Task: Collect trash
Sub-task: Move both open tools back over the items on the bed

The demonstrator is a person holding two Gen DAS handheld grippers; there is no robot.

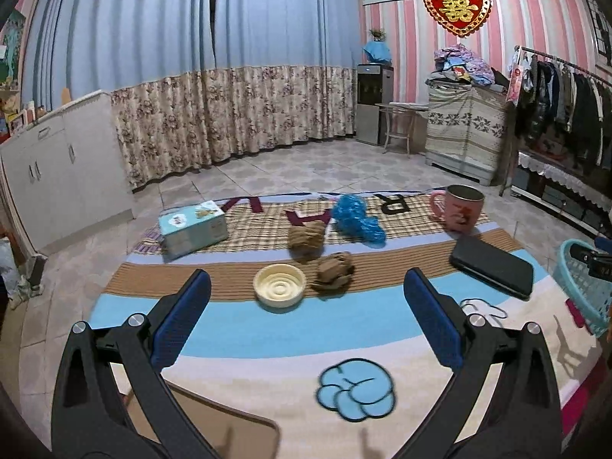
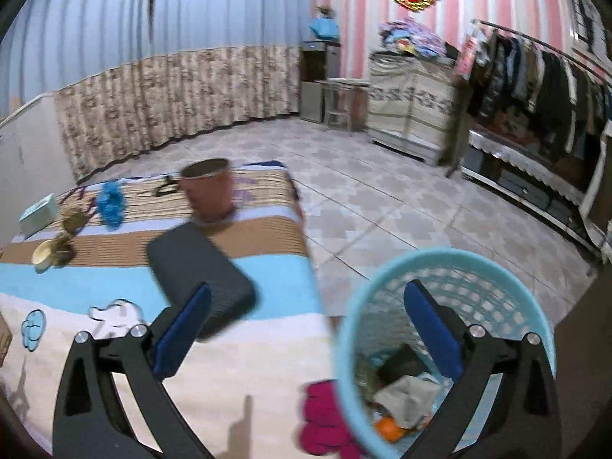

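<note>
**Even indoor light, sharp left view, blurred right view**

Both views are lit evenly, with a cool blue tint and no strong glare. The fisheye lens bends the curtain (image 1: 214, 57) and the walls, and the corners are black. The left wrist view is mostly sharp; only the near blanket (image 1: 267, 382) at 6 o'clock is a little soft. The right wrist view is smeared by motion: the cup (image 2: 208, 189), the black case (image 2: 199, 271) and the basket (image 2: 451, 264) rim are blurred. Thin soft shadows lie on the blanket at 6 o'clock.
</note>
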